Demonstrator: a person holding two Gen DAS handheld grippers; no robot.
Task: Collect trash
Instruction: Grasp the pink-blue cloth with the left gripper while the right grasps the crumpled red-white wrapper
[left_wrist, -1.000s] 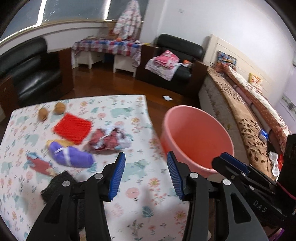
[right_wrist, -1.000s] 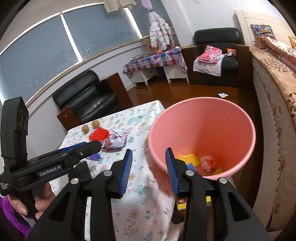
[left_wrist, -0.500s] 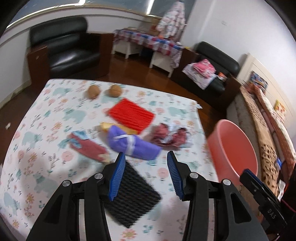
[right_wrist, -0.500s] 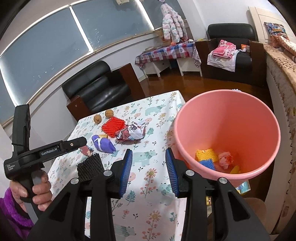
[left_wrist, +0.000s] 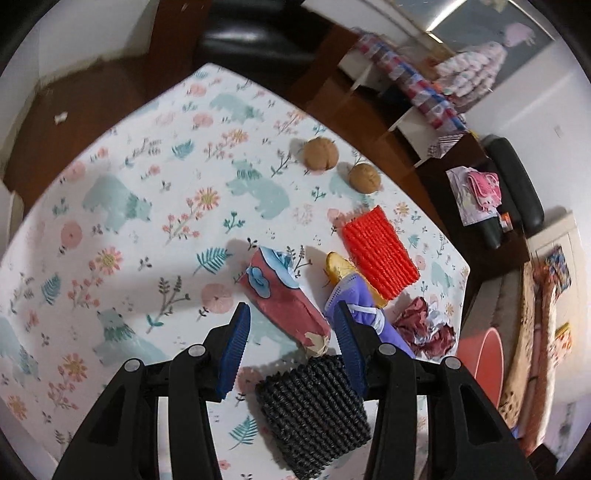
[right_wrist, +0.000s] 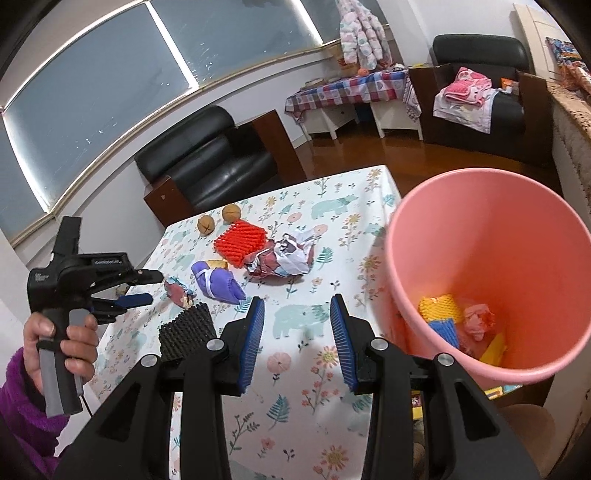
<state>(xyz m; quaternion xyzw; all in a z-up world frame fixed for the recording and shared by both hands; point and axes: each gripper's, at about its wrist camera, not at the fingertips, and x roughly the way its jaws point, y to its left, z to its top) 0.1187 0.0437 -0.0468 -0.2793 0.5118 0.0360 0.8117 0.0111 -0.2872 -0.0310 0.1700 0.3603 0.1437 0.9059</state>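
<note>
Two grippers gaped empty | left gripper (left_wrist: 291, 339) had swung from pink bucket (right_wrist: 491, 266) to red wrapper (left_wrist: 284, 295), lower centre | right gripper (right_wrist: 297, 332) idle.

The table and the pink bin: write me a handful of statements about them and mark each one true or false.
1. The pink bin already holds some trash. True.
2. The left gripper is clamped on the black foam net. False: its jaws stand open above the table, nothing between the pads.
3. Two brown walnuts lie near the table's far edge. True.
4. The red foam net is inside the bin. False: it lies on the table beside the purple wrapper.
5. The right gripper carries a crumpled wrapper. False: it is open and empty; the crumpled wrapper lies on the table.
</note>
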